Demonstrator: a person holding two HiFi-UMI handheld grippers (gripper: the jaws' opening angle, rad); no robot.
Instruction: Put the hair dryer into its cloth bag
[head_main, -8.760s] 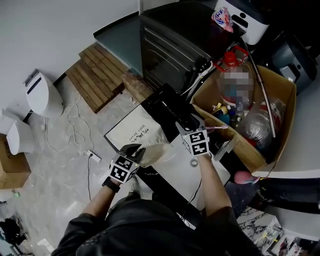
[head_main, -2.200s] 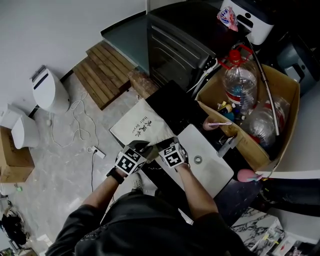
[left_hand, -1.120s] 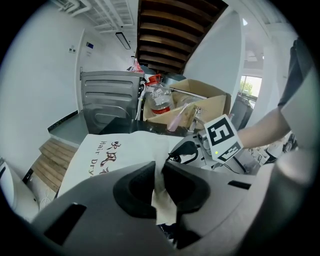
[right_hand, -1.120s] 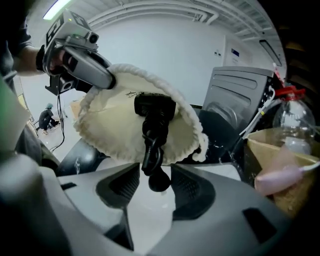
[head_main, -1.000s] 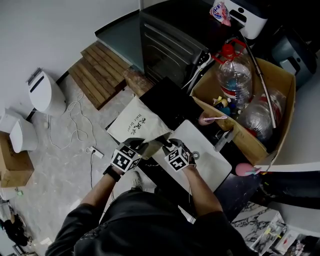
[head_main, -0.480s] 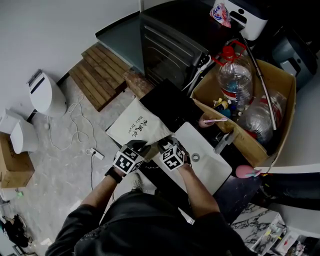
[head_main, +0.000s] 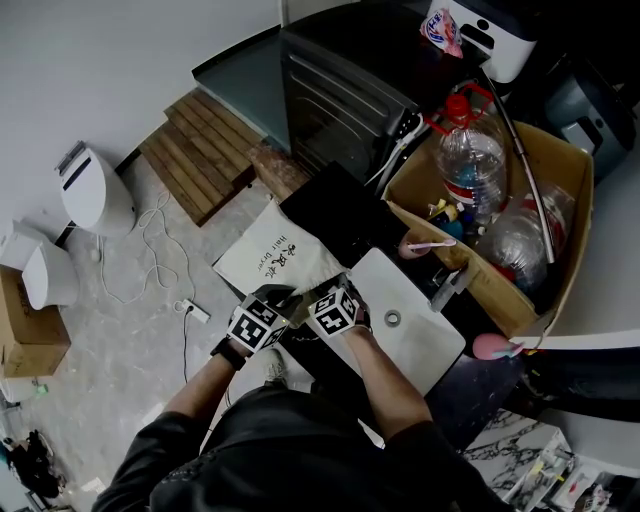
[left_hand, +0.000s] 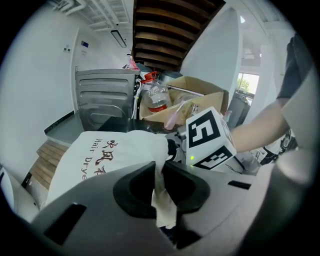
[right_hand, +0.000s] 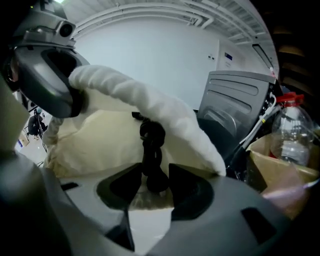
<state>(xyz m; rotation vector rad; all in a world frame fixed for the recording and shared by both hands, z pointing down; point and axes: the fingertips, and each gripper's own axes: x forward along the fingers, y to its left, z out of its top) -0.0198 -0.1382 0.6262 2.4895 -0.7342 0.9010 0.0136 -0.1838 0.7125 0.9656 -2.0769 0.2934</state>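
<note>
Up close at a cluttered black worktop (head_main: 340, 212), with a cardboard box (head_main: 572, 200) of bottles standing to the far right, I am working the hair dryer into its cloth bag (head_main: 278, 252), which lies at the worktop's left edge, its printed side up and its closed end hanging past the edge. My left gripper (left_hand: 161, 187) is all but closed, pinching a fold of the bag's rim and lifting it so that the mouth gapes toward my other hand. My right gripper (right_hand: 152, 187), just beside it at the near right of the mouth, stands about half open and clamped on a bunched black cord (right_hand: 151, 150), which I take to be the dryer's own, aimed at the opening beneath the raised rim. No view shows the dryer's body; I judge that it already lies inside, leaving only this cord to tuck in.
</note>
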